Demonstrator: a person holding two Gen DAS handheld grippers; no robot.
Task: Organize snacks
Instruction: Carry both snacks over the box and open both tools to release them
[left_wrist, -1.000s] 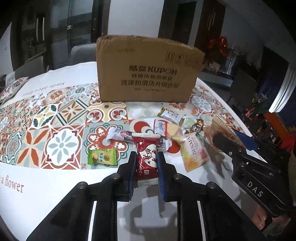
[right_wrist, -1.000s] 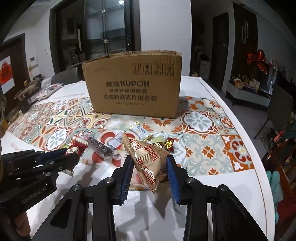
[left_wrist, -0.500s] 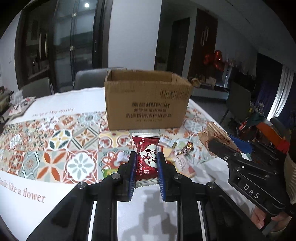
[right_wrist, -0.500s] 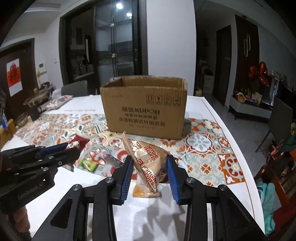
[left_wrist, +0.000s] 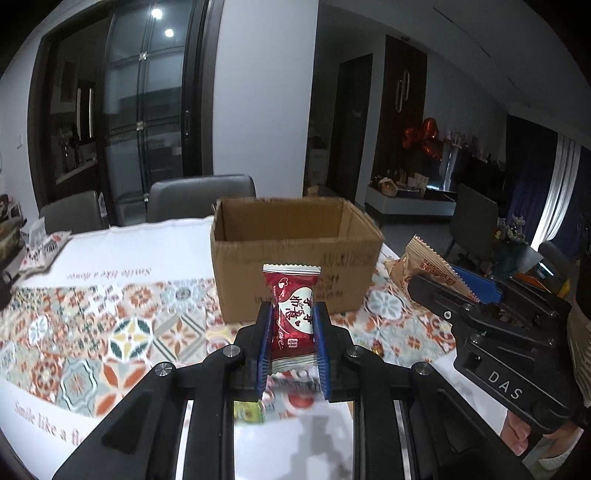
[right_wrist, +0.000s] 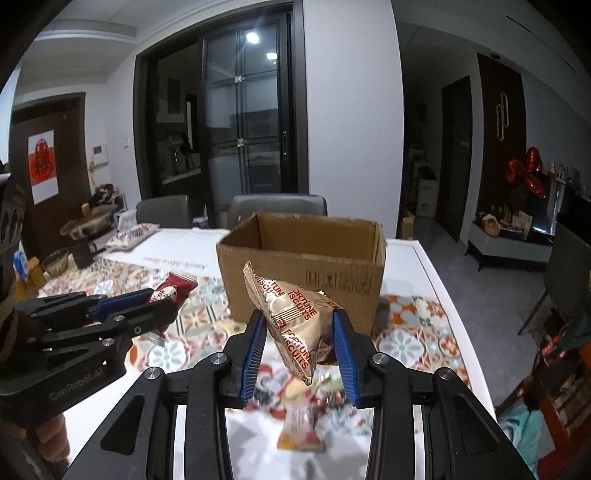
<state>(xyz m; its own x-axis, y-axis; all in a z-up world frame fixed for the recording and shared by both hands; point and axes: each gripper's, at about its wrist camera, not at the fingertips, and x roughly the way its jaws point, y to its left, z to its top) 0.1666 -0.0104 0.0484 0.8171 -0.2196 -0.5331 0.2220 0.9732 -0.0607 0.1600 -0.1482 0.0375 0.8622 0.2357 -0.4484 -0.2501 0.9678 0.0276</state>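
In the left wrist view, the left hand-held gripper (left_wrist: 291, 345) is seen clamped narrowly on a red candy packet (left_wrist: 293, 316), which stands upright between the blue pads (left_wrist: 265, 347) and is lifted clear of the worktop (left_wrist: 122, 240). Straight ahead of this hand-held gripper an open cardboard box (left_wrist: 295, 254) is set on the patterned cloth, its mouth upward and its inside apparently empty as far as can be seen. To the right of the fingers the right hand-held gripper (left_wrist: 439, 282) is visible with a tan biscuit bag (left_wrist: 428, 266) in it. Below the fingers, blurred loose snacks (left_wrist: 249, 411) are left on the worktop. In the right wrist view, the right hand-held gripper (right_wrist: 300, 350) is shown closed on the tan biscuit bag (right_wrist: 295, 321), which is pinched at its sides and tilted, hanging above the worktop (right_wrist: 406, 254). The cardboard box (right_wrist: 306, 266) lies just ahead of the fingertips, and the left hand-held gripper (right_wrist: 162, 302) with the red candy packet (right_wrist: 173, 290) is seen to the left. The step in hand is judged to be the carrying of both snacks toward the box. For the next move, each packet would need to be brought over the near rim and above the opening before the jaws are released, so that nothing is dropped outside or caught on the cardboard edge.
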